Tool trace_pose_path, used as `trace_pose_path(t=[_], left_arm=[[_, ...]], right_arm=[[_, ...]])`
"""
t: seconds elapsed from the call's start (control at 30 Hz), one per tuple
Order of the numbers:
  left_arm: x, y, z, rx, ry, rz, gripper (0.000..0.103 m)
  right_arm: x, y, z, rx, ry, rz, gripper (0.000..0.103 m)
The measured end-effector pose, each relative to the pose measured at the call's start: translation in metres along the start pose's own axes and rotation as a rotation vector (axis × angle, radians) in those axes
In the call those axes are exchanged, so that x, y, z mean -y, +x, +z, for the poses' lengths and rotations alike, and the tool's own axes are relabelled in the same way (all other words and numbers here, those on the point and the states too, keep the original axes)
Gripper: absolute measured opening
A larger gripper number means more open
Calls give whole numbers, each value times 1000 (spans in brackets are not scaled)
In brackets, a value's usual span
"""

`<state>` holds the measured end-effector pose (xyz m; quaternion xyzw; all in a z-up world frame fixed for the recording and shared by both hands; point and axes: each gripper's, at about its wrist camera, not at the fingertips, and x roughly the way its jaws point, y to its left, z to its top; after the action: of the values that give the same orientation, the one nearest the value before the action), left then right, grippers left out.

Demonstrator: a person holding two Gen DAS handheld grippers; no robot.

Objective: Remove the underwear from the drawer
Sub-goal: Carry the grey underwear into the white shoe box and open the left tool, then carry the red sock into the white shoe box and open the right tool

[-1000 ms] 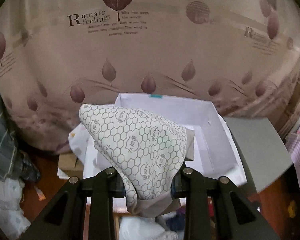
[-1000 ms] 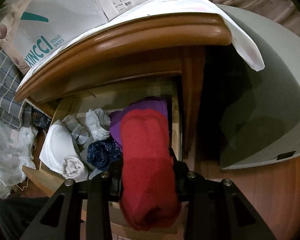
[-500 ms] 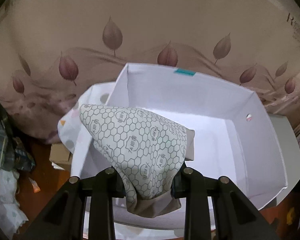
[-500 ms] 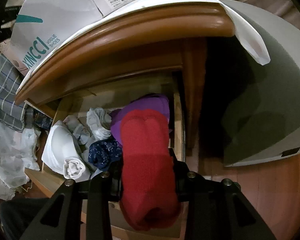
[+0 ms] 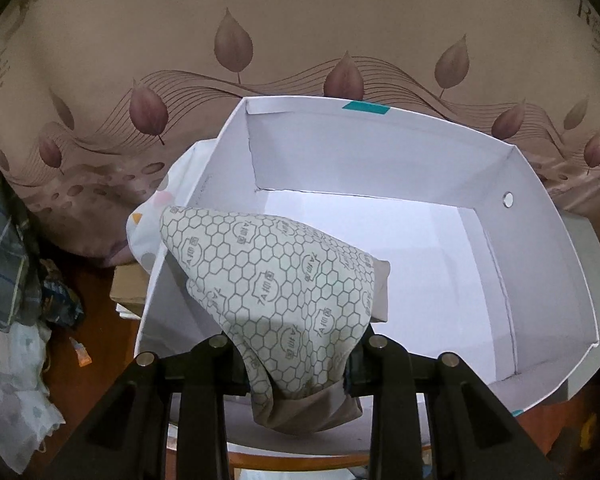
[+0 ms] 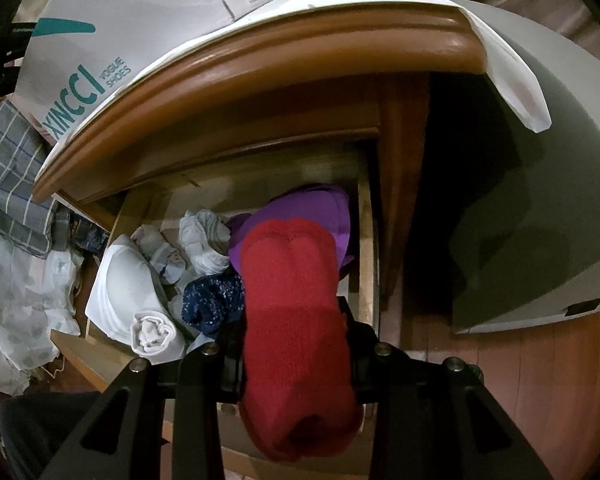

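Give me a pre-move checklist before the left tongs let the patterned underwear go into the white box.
1. Left tongs clamped on the patterned underwear: ok.
2. Underwear over the white box and not outside it: ok, though its tip overhangs the box's left wall.
3. Box floor free of other items: ok for the part that shows; the part under the cloth is hidden.
4. Underwear resting on the box floor: cannot tell.
5. Right tongs holding the red garment firmly: ok.
6. Drawer open with more clothes left inside: ok.
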<state>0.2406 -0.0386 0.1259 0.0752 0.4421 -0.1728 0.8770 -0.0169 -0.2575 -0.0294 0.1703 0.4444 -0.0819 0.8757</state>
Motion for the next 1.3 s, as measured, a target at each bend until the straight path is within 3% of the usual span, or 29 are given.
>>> trace_pose_path(t=[0.2, 0.53, 0.7, 0.93, 1.1, 1.3], left_arm=[[4, 2, 0, -1, -5, 35, 30], [11, 0, 2, 18, -6, 46, 50], [17, -16, 3, 99, 40, 99, 78], [9, -51, 5, 161, 31, 112, 80], [-3, -76, -26, 199, 5, 124, 83], [-28, -86, -98, 211, -74, 192, 86]], right_arm=[[1, -1, 0, 2, 7, 3, 36], [0, -1, 0, 3, 5, 3, 36], [-1, 0, 1, 3, 9, 4, 36], [-1, 0, 1, 4, 7, 7, 36], [0, -1, 1, 9, 9, 32, 36], [-4, -6, 0, 32, -21, 23, 36]])
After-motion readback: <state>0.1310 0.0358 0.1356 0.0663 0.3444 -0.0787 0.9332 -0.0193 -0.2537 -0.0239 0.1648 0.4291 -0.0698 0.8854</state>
